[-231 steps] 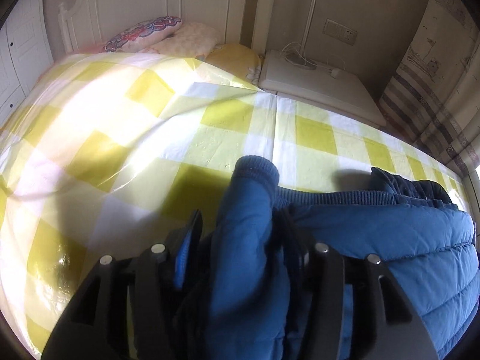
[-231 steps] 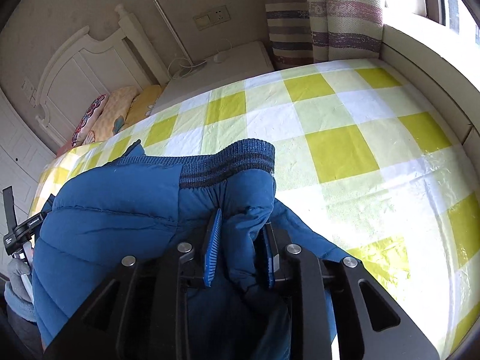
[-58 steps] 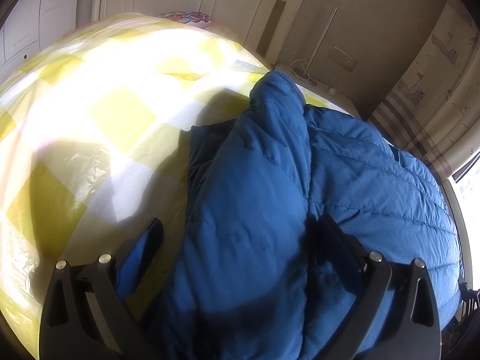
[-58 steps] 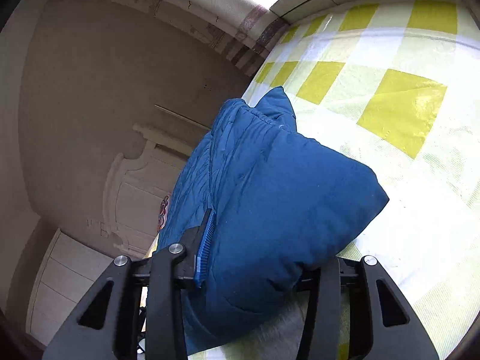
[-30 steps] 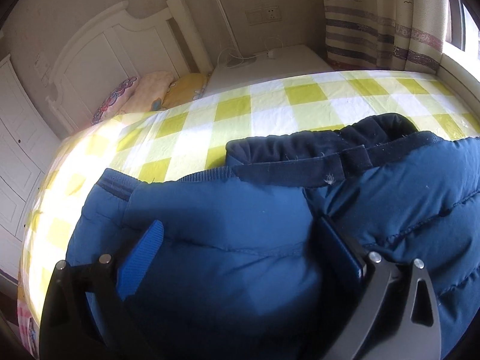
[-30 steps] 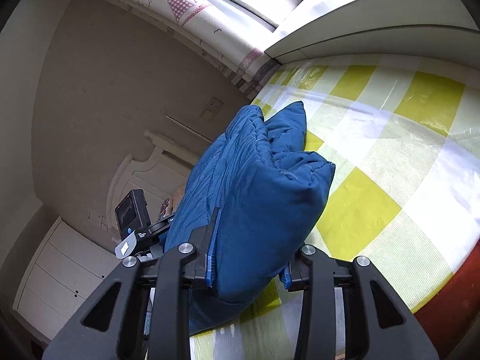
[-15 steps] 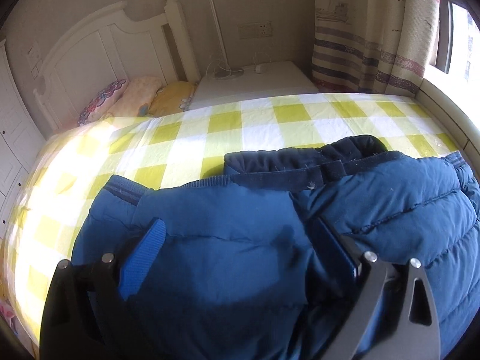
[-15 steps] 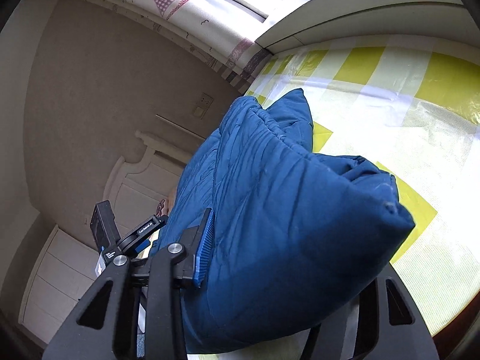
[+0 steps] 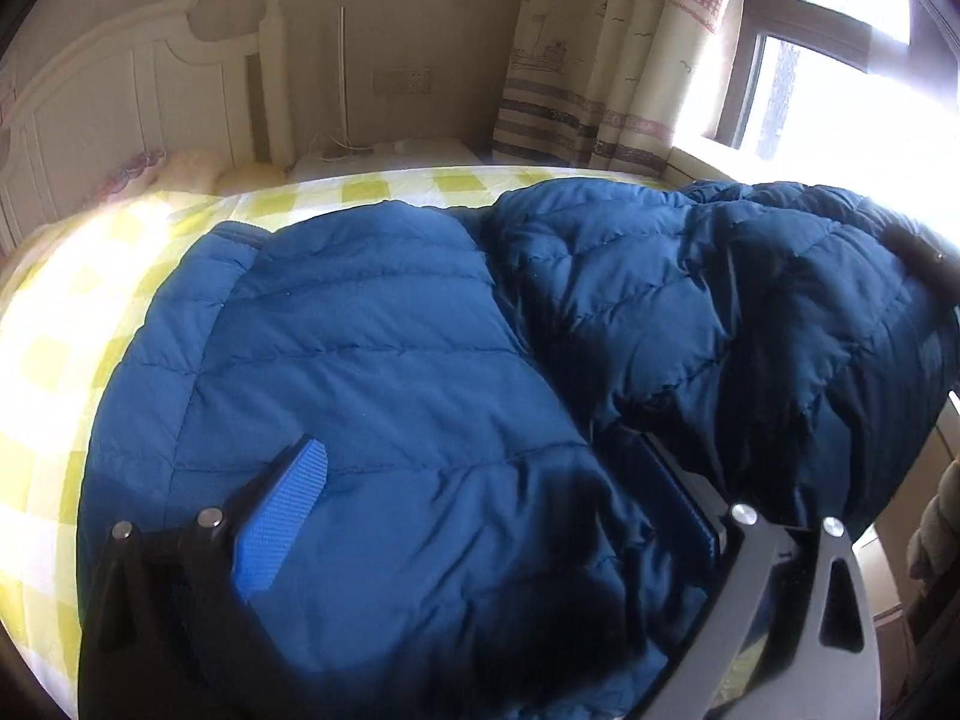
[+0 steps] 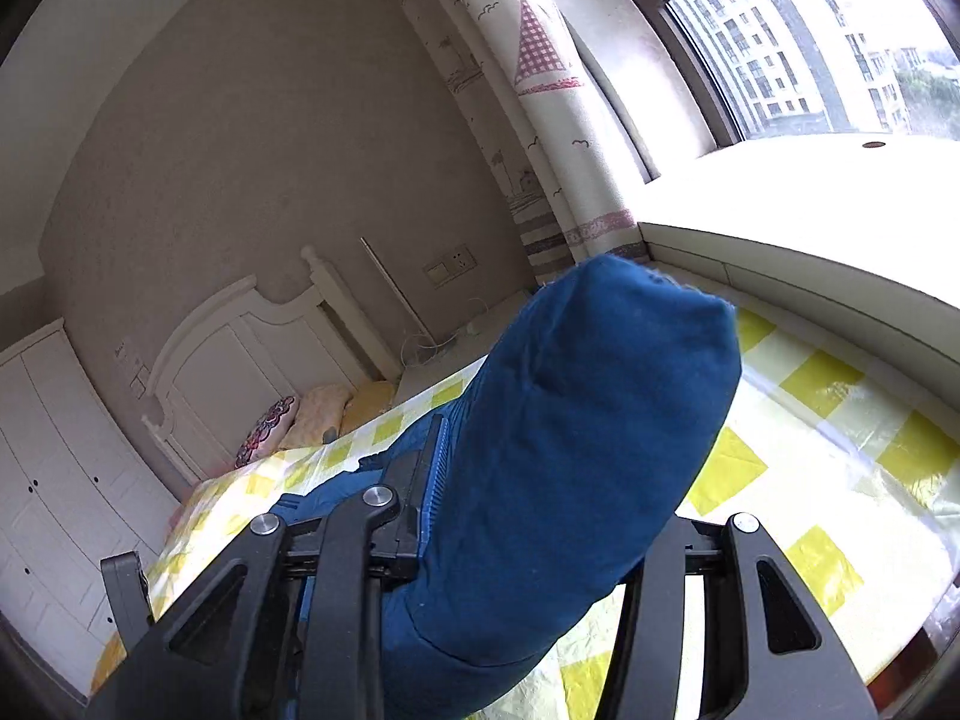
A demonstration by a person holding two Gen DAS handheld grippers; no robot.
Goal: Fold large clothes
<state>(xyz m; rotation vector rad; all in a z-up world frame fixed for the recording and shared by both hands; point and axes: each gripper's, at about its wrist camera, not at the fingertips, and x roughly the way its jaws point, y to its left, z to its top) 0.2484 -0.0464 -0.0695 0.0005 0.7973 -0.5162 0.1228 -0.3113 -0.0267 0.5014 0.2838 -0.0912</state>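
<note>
A blue quilted down jacket (image 9: 384, 348) lies folded in a thick bundle on the yellow-and-white checked bed cover (image 9: 54, 324). My left gripper (image 9: 486, 504) has its jaws spread wide around the bundle's near edge, the blue pad (image 9: 282, 516) resting on top of the fabric. My right gripper (image 10: 540, 498) also straddles a thick end of the jacket (image 10: 588, 432), which stands up between the widely spread fingers. The right gripper's body shows at the far right of the left wrist view (image 9: 918, 258).
A white headboard (image 9: 126, 102) and pillows (image 10: 300, 420) are at the bed's far end, with a white nightstand (image 9: 408, 150) beside it. Striped curtains (image 9: 576, 90) and a window ledge (image 10: 810, 204) run along the bed's right side. White wardrobe doors (image 10: 54, 480) stand left.
Both grippers have lifted and tilted up with the bundle between their jaws. The right view now points at the wall and window. The left view swung toward the window.
</note>
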